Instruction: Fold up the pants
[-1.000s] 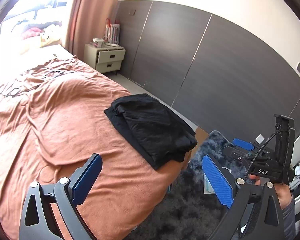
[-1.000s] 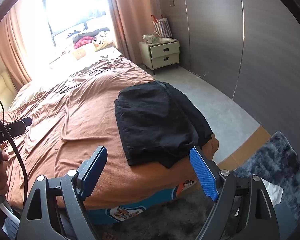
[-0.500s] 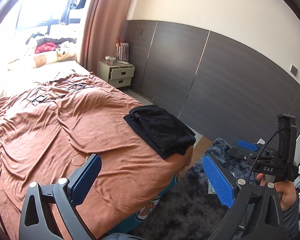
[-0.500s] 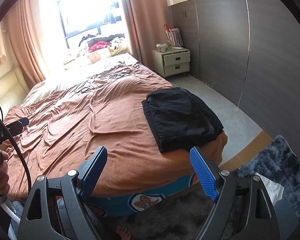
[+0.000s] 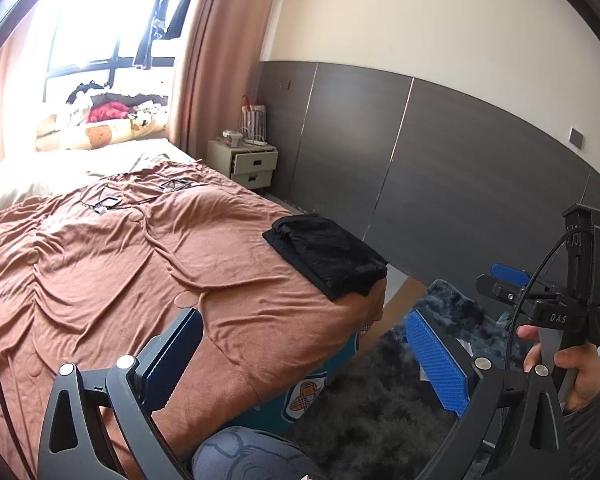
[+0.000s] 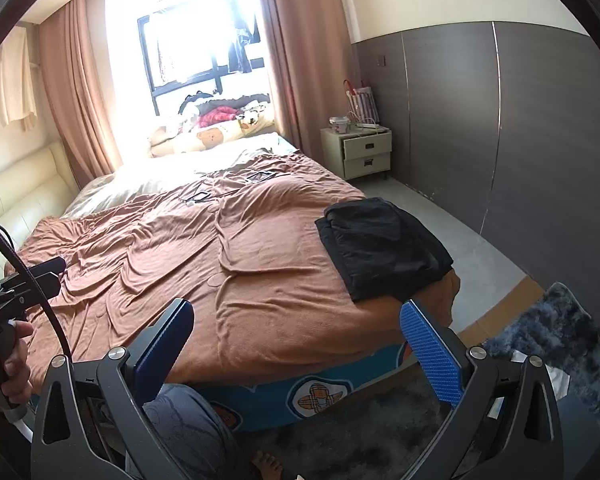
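Note:
The black pants point(image 5: 326, 254) lie folded in a compact rectangle at the near right corner of the bed, on the brown cover; they also show in the right wrist view point(image 6: 384, 246). My left gripper point(image 5: 300, 354) is open and empty, held well back from the bed's foot. My right gripper point(image 6: 296, 348) is open and empty too, also back from the bed. The right gripper shows at the right of the left wrist view point(image 5: 540, 304), held in a hand. The left gripper shows at the left edge of the right wrist view point(image 6: 16, 292).
The bed point(image 6: 220, 260) has a wrinkled brown cover with cables and small devices point(image 5: 108, 202) on it. Pillows and clothes point(image 6: 212, 128) lie at the head. A nightstand point(image 6: 366, 152) stands by the dark wall. A dark shaggy rug point(image 5: 400, 408) covers the floor.
Both grippers have pulled back and up from the bed, so the folded pants look smaller and farther. Both stay open. The pants have not moved.

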The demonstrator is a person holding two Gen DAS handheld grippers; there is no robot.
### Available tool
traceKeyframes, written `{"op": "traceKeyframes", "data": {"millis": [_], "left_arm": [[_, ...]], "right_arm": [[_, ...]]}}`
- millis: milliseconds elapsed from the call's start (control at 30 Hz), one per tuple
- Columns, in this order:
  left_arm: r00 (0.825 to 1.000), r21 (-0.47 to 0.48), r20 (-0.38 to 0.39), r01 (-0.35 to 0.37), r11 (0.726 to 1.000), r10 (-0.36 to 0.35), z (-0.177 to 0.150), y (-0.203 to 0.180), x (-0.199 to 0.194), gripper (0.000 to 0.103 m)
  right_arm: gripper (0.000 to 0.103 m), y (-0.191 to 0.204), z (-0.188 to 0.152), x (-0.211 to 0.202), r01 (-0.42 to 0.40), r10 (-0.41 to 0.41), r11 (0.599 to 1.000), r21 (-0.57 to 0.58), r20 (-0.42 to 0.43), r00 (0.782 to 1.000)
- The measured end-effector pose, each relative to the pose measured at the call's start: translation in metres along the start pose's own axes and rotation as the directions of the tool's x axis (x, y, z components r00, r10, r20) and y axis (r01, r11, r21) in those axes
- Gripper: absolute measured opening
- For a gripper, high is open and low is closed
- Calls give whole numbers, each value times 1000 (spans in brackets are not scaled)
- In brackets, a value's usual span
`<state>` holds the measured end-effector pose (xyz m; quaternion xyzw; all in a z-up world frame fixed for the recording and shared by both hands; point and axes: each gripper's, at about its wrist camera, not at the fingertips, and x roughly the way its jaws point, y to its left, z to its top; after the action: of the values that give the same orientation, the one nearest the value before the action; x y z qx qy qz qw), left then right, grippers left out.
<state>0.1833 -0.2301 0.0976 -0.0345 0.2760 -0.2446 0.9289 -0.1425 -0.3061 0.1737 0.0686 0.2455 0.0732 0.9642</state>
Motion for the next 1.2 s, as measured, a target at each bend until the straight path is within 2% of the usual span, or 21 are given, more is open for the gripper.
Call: {"op": "traceKeyframes", "data": {"millis": [400, 600, 967, 1200], "left_arm": [[995, -12, 51, -85, 996, 85, -43, 12, -60, 102], [985, -36, 75, -152, 988, 155, -70, 23, -87, 102], [965, -82, 102, -234, 969, 242, -119, 40, -132, 102], [957, -105, 102, -263, 959, 273, -148, 45, -149, 102]], "right_arm": [[103, 25, -30, -23, -24, 24, 1000, -1, 16, 1000], [103, 41, -48, -30, -40, 40, 999, 1, 28, 999], [103, 63, -83, -31, -66, 67, 998, -14, 23, 998], [103, 83, -103, -34, -70, 71, 997, -35, 29, 997]]}}
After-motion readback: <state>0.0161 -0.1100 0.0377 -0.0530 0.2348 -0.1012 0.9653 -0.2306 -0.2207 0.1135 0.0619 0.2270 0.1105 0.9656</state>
